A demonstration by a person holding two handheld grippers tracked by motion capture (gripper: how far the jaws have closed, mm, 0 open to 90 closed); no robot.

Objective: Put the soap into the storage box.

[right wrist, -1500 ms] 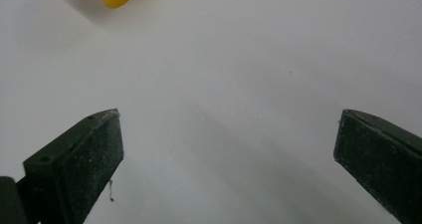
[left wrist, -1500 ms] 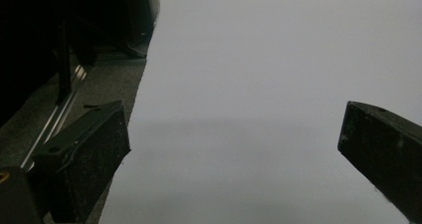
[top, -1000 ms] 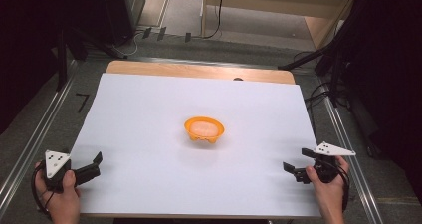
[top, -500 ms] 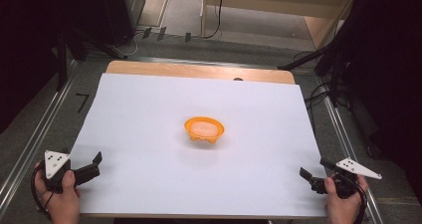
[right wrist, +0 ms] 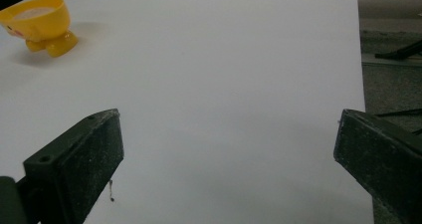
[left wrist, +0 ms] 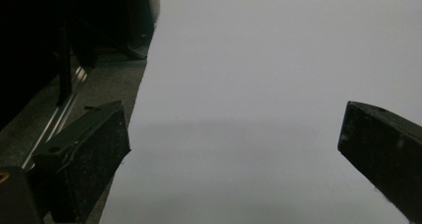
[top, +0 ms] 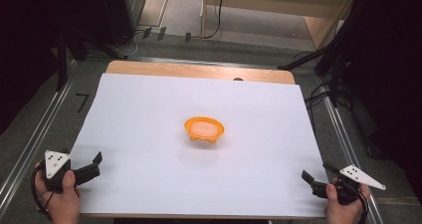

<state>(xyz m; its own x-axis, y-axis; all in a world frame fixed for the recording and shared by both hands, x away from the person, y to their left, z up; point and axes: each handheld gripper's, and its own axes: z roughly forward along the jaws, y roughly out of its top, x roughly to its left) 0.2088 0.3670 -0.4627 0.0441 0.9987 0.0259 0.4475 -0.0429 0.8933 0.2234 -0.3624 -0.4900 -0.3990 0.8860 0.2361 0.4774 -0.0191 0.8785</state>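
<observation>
White paper (top: 149,109) covers the table, and the little orange bowl (top: 204,129) sits alone at its middle on stubby feet, well apart from both my grippers, which wait at the near corners. My left gripper (top: 94,165) and my right gripper (top: 313,176) both have their jaws spread wide, holding nothing. I judge the risk lies in the long reach: coming in fast or off-centre, one jaw could clip the rim, so the light bowl tips or skates across the slick paper.

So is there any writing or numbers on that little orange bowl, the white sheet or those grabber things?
No readable text anywhere.
Orange bowl: small red marks on its side, too small to read.
White sheet: blank.
Left gripper and right gripper: grey plates show dots, no letters.
</observation>
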